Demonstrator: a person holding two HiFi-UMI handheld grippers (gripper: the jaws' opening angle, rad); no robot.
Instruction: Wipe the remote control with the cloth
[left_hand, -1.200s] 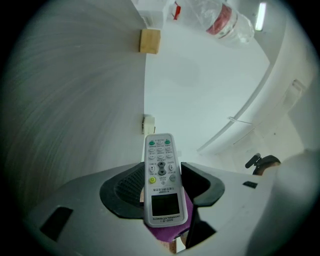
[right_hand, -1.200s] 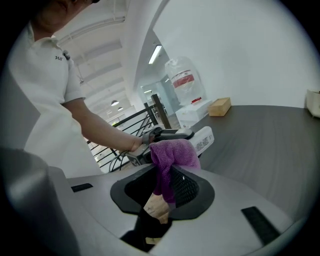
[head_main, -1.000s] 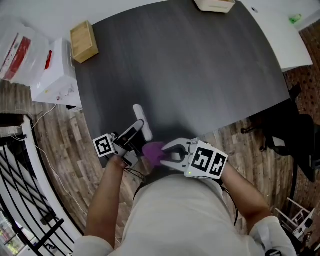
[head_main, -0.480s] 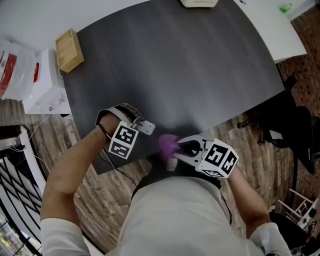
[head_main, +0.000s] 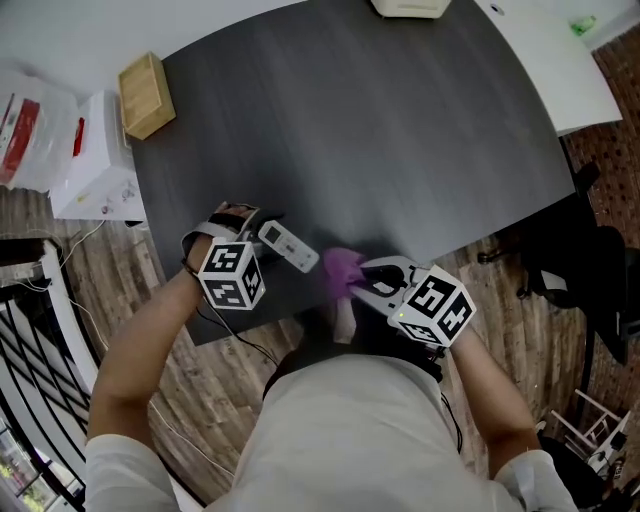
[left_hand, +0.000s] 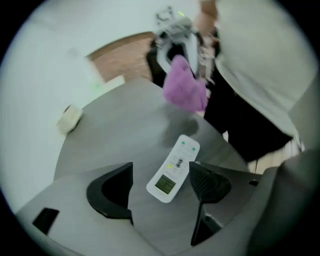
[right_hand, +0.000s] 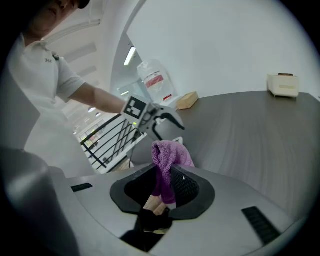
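At the far left, off the dark grey bench (head_main: 400, 130), sits a white box (head_main: 98, 170). A pale wooden block (head_main: 146, 82) rests on the bench's far left corner. Near the front edge, the left tool (left_hand: 160, 181) reaches in from the left. Its jaws have just been opening and now stand wide apart. Between them the white remote control (head_main: 289, 247) lies flat on the bench, display and buttons facing up. It sits nearer the right jaw, and neither pad presses on it.

Just right of the remote's far end is the purple cloth (head_main: 343, 268), bunched and apart from the remote. The right tool (right_hand: 167, 184) is clamped on it, jaws together on the fabric. A fold stands up above the jaws and a tail hangs below. That tool points down towards the bench's front edge, with its marker cube over the person's light shirt.
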